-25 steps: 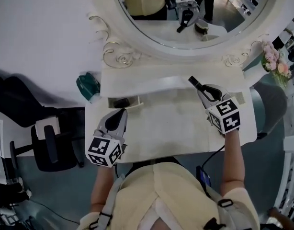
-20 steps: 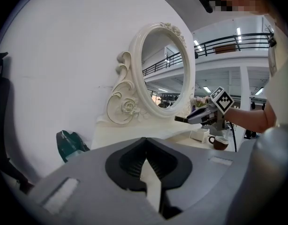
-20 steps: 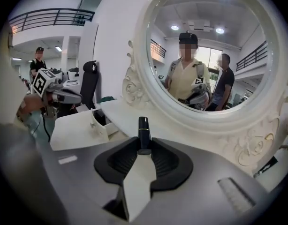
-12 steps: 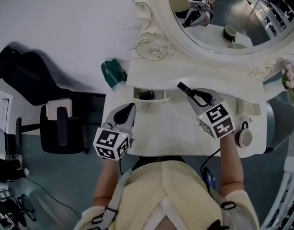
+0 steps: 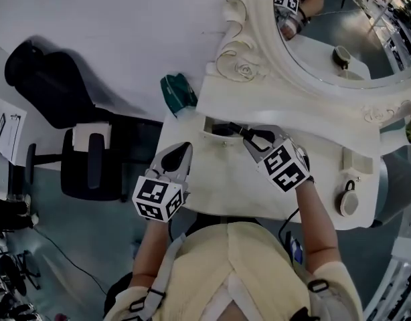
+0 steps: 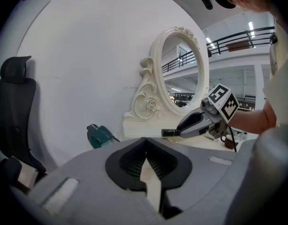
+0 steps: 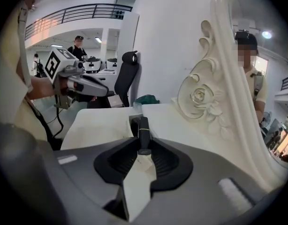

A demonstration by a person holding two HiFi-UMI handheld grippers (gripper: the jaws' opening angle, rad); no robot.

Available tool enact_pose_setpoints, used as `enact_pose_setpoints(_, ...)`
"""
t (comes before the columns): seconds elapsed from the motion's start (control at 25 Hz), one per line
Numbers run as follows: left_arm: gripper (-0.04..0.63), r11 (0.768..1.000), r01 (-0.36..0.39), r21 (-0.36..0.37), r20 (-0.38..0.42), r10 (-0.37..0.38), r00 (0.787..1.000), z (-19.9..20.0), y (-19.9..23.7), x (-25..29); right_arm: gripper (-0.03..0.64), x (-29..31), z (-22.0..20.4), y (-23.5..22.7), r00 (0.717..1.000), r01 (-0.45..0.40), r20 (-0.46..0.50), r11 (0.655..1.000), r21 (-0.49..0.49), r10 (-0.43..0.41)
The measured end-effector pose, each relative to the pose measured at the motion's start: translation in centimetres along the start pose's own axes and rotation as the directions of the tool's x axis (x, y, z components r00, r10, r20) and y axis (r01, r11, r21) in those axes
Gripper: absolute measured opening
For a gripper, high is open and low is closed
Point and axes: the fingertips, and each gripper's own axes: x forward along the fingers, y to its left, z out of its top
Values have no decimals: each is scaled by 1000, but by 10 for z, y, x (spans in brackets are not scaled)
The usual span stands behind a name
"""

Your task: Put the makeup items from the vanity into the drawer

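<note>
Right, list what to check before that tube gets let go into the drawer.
1. Grip: right gripper shut on the dark tube: ok.
2. Drawer open: ok.
3. Tube over the drawer opening: its tip reaches the drawer in the head view, but how far over it is, cannot tell.
4. Room inside: a dark item already lies in the drawer; free space cannot tell.
5. Left gripper shut, empty, and apart from the drawer: ok.
6. Vanity top cleared: not ok, a round item lies at its right end.
</note>
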Motion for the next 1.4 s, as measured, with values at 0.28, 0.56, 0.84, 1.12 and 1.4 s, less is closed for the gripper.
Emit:
enact_pose_setpoints(0.28, -5, 999, -26, -22, 3, 26, 1000, -7, 5, -9, 98, 11, 2, 10, 999, -24, -33, 999, -46, 22)
enact_pose_setpoints(0.56, -5, 999, -21, -29, 6, 21, 1000, -10, 2, -8, 98, 4, -8, 3, 998, -9, -64, 998, -58, 5)
enact_pose_setpoints(0.84, -5, 1000, -2, -30, 10, 2, 1000, -10, -5, -2, 98, -1, -24, -4, 991, 3, -136, 997, -82, -14)
enact_pose_setpoints(1.12, -5, 999, 20, -31, 10, -19, 1000, -10, -11, 5, 98, 3, -31, -9, 968, -14, -247, 978, -210, -40)
enact_pose_setpoints(1.4, -5, 999, 44, -27, 8, -43, 999, -10, -17, 10, 98, 14, -29, -11, 922, -72, -374, 906, -418, -99)
